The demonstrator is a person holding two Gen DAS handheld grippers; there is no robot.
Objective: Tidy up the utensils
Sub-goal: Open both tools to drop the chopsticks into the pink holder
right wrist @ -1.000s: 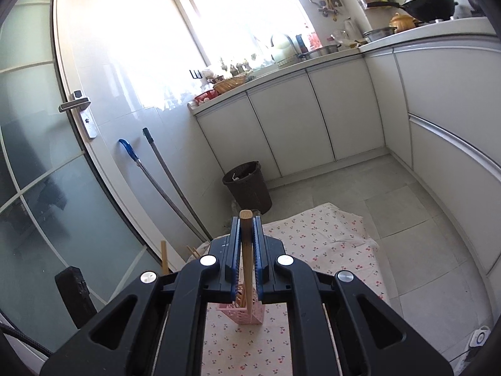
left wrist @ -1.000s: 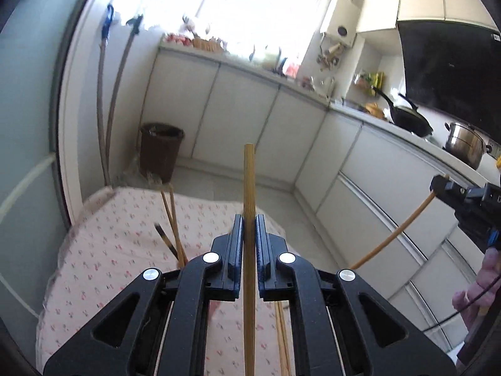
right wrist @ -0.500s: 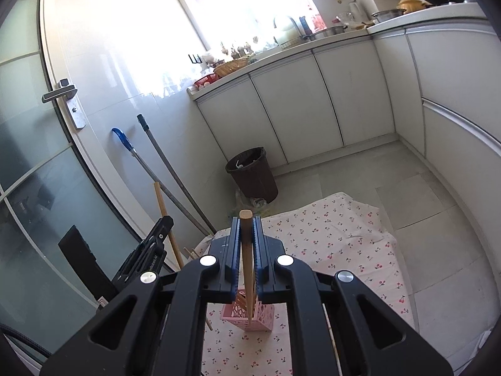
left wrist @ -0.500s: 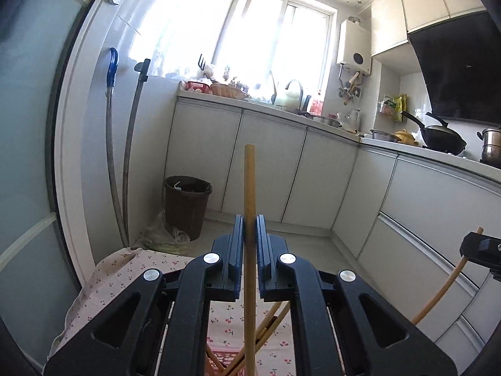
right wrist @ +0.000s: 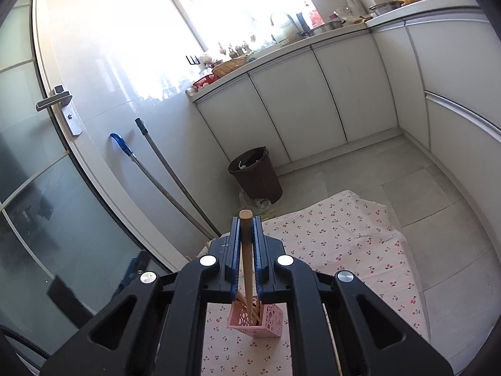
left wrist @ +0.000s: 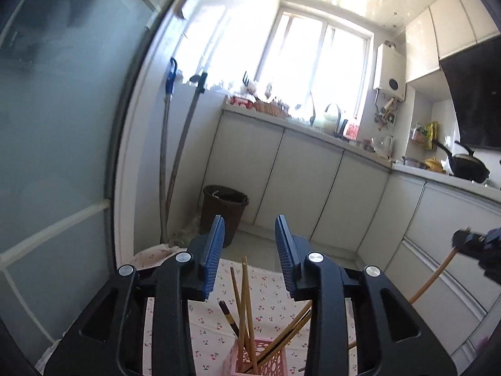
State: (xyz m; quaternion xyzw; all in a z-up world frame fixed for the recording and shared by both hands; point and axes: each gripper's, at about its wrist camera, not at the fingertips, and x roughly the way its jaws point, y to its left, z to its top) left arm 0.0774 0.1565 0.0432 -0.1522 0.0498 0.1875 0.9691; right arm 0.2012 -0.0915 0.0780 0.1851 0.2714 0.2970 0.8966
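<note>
Left gripper [left wrist: 249,250] just opened, empty above pink holder [left wrist: 261,357] of chopsticks [left wrist: 244,297]; right gripper [right wrist: 246,235] clamped on chopstick [right wrist: 245,250].

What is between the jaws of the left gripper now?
Nothing. In the left wrist view the left gripper has just opened; the chopsticks stand below in the pink holder.
</note>
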